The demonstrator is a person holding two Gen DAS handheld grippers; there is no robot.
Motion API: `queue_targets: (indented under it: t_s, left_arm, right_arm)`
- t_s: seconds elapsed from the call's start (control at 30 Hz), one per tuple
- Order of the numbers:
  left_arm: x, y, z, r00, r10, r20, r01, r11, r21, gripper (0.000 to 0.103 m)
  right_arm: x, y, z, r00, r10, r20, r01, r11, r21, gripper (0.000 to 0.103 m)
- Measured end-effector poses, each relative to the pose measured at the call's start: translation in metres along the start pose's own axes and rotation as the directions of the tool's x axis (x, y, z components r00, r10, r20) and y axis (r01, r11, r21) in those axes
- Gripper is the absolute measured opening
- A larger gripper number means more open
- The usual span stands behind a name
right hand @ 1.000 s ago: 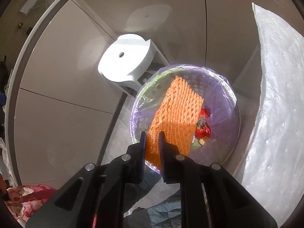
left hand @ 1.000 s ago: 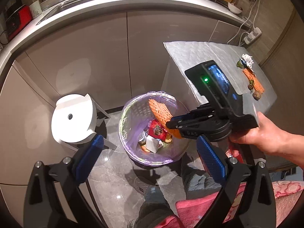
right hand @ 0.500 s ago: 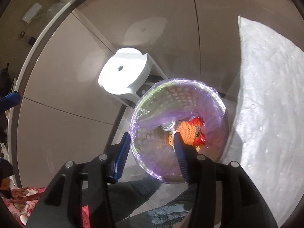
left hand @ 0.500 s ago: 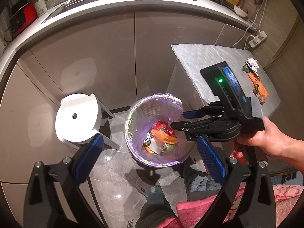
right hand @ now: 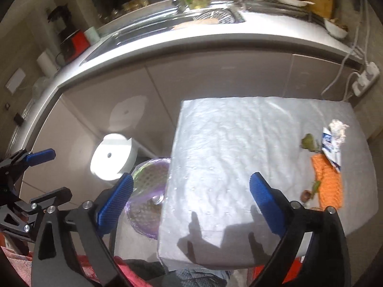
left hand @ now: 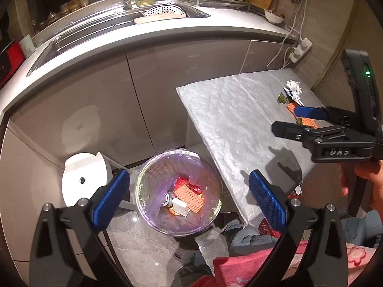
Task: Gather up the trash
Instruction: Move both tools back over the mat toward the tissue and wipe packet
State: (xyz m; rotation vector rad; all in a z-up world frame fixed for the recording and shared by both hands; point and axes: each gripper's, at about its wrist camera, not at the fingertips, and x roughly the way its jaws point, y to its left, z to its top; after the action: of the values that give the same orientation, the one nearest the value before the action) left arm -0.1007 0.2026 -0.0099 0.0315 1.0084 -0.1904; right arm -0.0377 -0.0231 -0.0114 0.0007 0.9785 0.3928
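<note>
- Fingers of the right gripper (right hand: 190, 198) stand wide apart with nothing between them; its jaws have just been opening, and the orange net (left hand: 189, 197) it let go now lies in the bin (left hand: 179, 191)
- Left gripper (left hand: 189, 197) is spread wide too and empty, hanging over the bin — the bin's mouth shows right between its blue pads (left hand: 111, 199)
- Done so far, by my reading: the bin already holds the net, a red wrapper, a white carton and a small can
- Left to do: a small heap at the far right of the table (right hand: 239, 143) — a crumpled tissue (right hand: 338, 129), a blue-and-white packet (right hand: 330, 148), a second orange net (right hand: 329, 184), plus some green and brown scraps
- That heap lies ahead and to the right of the right gripper's fingers, well apart from them, nothing touching
- From the left wrist view the right gripper sits over the table's near right side, its tips pointing towards the heap — a reach forward seems next
</note>
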Motion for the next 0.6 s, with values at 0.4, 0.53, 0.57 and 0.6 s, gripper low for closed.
queue_targets:
  t_s: [0.4,0.53,0.57,0.6]
  left_arm:
    - [0.016,-0.064,0.052,0.999,-0.047,0.014,0.046,0.997,0.063,0.095]
    - [0.024,-0.084,0.066,0.999,-0.052,0.012,0.051,0.996,0.074,0.095]
    - [0.025,-0.087,0.067,0.999,-0.053,0.011,0.052,0.996,0.077,0.095]
    - [0.027,-0.091,0.07,0.999,-0.052,0.01,0.051,0.996,0.079,0.095]
  right_arm:
    - [-0.065,-0.115,-0.005,0.974,-0.209,0.091,0.19,0.963,0.191,0.101]
    - [-0.073,-0.14,-0.006,0.967,-0.234,0.1,0.209,0.954,0.217,0.101]
    - [-0.074,-0.146,-0.006,0.966,-0.237,0.1,0.211,0.952,0.221,0.101]
    - [-0.075,-0.15,-0.006,0.966,-0.239,0.102,0.211,0.951,0.225,0.101]
